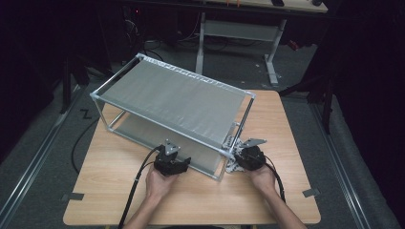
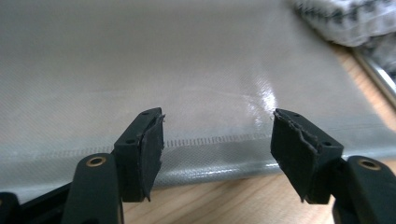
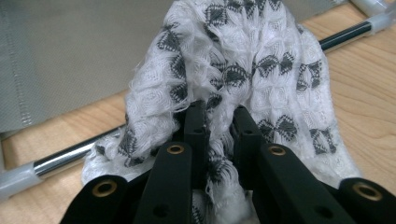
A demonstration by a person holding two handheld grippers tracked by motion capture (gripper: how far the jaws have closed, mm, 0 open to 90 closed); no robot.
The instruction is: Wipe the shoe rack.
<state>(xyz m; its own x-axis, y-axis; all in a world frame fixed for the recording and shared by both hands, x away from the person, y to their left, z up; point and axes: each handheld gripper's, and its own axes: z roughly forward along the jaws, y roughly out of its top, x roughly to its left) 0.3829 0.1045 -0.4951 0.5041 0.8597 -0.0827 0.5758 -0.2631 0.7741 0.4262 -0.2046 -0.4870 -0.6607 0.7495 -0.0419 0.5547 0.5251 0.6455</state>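
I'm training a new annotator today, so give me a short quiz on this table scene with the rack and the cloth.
1. True or false: the right gripper has its jaws closed on the white patterned cloth.
2. What lies ahead of the left gripper? A) a wooden box B) the grey fabric shelf C) a metal bowl
3. Fill in: the two-tier rack stands on a ___ table.

Key: 1 true; 2 B, with the jaws standing wide apart and nothing between them; 3 wooden.
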